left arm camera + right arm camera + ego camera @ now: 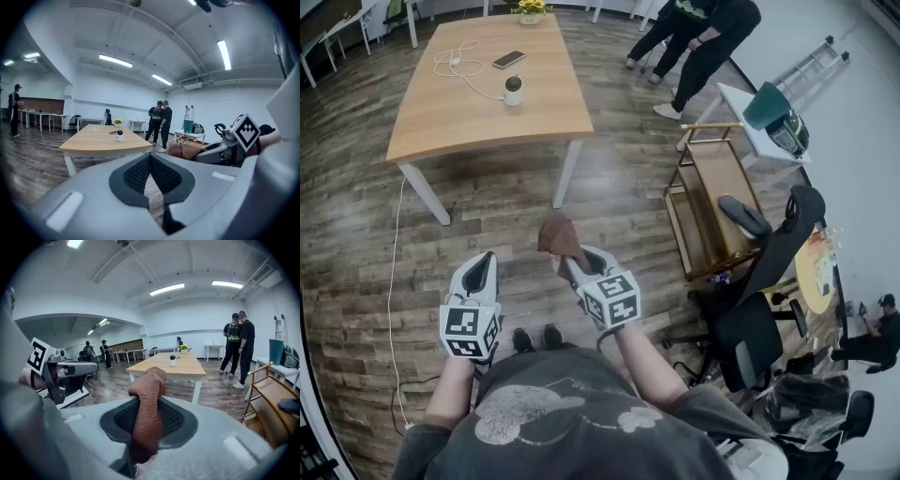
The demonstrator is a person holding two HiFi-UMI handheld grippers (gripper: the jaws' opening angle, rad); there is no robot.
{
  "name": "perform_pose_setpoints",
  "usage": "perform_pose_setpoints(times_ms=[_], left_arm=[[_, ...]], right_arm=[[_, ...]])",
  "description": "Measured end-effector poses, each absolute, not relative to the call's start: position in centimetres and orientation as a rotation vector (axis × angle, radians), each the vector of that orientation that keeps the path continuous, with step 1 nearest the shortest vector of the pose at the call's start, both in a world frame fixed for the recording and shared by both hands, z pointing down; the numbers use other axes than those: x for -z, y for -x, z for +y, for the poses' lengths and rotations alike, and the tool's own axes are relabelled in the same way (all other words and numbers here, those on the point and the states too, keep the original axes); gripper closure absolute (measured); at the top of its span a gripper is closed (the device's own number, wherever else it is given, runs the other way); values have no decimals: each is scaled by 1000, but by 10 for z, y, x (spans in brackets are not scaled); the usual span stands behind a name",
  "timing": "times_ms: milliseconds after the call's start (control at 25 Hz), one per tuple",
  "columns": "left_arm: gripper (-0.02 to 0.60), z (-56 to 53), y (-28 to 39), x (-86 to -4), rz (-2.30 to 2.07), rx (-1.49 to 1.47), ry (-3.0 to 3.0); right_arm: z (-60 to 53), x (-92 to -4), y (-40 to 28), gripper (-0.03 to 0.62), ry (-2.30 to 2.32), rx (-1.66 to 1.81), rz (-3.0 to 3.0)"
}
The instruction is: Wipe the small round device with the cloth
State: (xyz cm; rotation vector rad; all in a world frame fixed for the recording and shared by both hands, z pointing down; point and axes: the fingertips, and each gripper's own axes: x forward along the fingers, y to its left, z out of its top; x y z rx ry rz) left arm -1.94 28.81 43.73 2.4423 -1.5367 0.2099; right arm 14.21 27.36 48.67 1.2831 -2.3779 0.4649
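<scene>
The head view shows a person standing on a plank floor [356, 216], with both grippers low in the middle of the frame. The left gripper [484, 261] points forward. Its own view shows its jaws pressed together with nothing between them. The right gripper [574, 266] is clamped on a brown cloth [557, 236]. The right gripper view shows the cloth pinched between the dark pads, rising past the jaw tips and folding over at the top.

The small round device [514, 90], white with a dark top, stands upright on the wooden table [478, 122] in the upper left of the head view, well apart from both grippers. Only that view clearly shows the phone [508, 59] and the coiled white cable [453, 64] lying beyond the device, and the wooden cart [705, 197] at right.

The gripper views add the ceiling light strips [167, 288] and two people [240, 345] standing full height beyond the table. Each gripper view also catches the other gripper at its edge.
</scene>
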Motion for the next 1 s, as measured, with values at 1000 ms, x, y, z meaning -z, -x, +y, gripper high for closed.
perform_pose_setpoints(times_ms=[1000], left_arm=[[562, 278, 51, -456, -1511, -198, -2387]], right_arm=[[256, -489, -116, 516, -1347, -510, -2415]])
